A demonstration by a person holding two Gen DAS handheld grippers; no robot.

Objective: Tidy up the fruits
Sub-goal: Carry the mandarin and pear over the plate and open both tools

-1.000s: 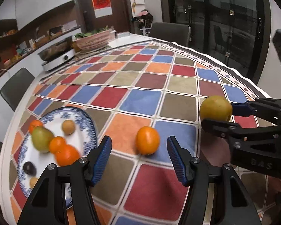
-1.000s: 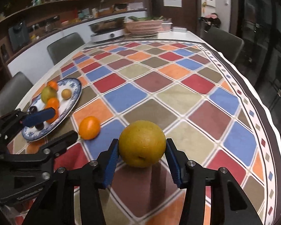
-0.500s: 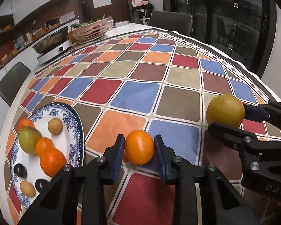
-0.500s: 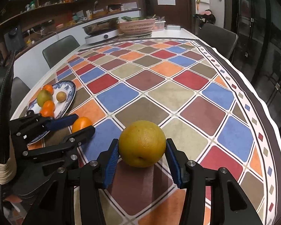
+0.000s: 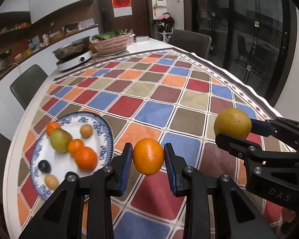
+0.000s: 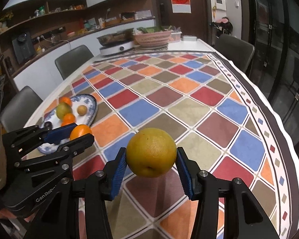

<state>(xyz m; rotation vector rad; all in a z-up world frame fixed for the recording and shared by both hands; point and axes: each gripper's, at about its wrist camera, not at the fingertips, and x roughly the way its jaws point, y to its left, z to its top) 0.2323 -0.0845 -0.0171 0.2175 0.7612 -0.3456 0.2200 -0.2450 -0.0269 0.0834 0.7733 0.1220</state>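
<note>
My left gripper (image 5: pixel 148 159) is closed on one orange (image 5: pixel 148 156), its dimpled skin pressed between the ribbed blue pads, above the checked tablecloth (image 5: pixel 155 111). My right gripper (image 6: pixel 151 164) clamps one big round yellow fruit (image 6: pixel 151 152). Only the left view shows the whole blue-patterned plate (image 5: pixel 107 135); there I count seven fruits: three small oranges, one green pear (image 5: pixel 59 140), two brown ones, one dark one

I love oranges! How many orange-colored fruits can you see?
4. One orange is clamped in the left gripper; three more lie on the blue-patterned plate. Others could hide behind the pear.
</note>
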